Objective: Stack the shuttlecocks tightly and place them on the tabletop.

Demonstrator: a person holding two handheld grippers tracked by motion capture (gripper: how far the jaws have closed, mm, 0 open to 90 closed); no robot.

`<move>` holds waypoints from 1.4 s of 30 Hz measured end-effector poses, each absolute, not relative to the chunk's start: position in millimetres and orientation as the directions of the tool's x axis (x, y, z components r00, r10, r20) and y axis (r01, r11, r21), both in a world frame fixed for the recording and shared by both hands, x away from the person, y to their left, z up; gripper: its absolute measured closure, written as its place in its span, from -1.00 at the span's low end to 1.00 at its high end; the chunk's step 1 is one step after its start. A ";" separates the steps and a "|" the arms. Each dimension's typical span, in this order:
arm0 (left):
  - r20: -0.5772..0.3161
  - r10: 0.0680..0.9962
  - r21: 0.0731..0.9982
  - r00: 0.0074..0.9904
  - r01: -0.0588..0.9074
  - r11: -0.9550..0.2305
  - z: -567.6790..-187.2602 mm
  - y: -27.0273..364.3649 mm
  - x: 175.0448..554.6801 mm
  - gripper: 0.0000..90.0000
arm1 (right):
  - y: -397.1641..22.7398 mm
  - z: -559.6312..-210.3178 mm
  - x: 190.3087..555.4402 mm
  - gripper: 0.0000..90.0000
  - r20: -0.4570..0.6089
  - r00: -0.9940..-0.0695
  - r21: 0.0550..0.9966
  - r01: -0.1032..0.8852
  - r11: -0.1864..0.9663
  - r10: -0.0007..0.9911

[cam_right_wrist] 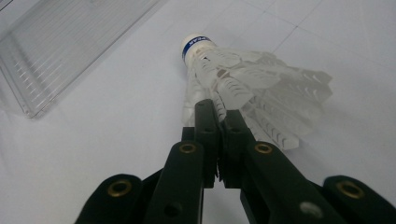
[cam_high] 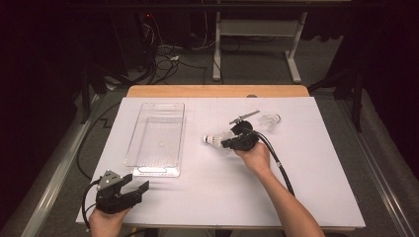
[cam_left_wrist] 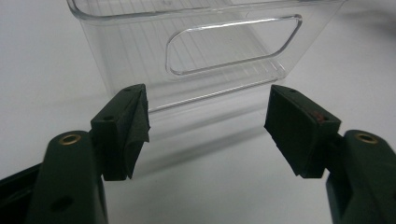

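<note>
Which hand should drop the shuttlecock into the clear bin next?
Right. The right hand-held gripper is already shut on the shuttlecock, just beside the clear bin. The left hand-held gripper is open, holding nothing, at the bin's near end.

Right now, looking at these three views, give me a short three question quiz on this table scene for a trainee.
1. True or false: the right hand-held gripper is shut on the skirt of the white plastic shuttlecock with a blue band.
2. Where does the clear plastic rectangular bin lie relative to that shuttlecock in the high view? A) to its left B) to its right C) on top of it
3. Fill in: the left hand-held gripper has its jaws ____, with nothing between them.

Key: 1 true. 2 A. 3 open.
</note>
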State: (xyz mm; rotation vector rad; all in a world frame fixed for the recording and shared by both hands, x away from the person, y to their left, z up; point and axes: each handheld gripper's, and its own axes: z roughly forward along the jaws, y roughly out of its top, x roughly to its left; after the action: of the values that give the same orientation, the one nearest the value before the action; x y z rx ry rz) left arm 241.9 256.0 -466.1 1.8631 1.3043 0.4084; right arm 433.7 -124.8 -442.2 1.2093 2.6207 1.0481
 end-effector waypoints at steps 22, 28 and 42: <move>-0.180 0.887 0.764 0.426 0.629 -0.147 -465.5 255.0 241.2 -0.28 | -120.1 -450.6 435.8 0.93 0.183 -0.677 0.597 0.653 0.467 0.713; -0.177 0.888 0.766 0.425 0.626 -0.147 -465.5 255.5 241.1 -0.30 | -120.2 -452.1 436.1 0.91 0.174 -0.675 0.594 0.653 0.471 0.717; -0.175 0.889 0.765 0.424 0.626 -0.148 -465.6 255.4 240.9 -0.30 | -127.3 -451.1 431.8 0.68 0.170 -0.661 0.599 0.658 0.456 0.731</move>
State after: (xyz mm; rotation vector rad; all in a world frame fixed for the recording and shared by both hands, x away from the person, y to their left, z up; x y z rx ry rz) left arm 240.9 255.4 -465.6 1.8678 1.2914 0.4083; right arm 431.8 -127.3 -451.1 1.2377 2.5840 0.9855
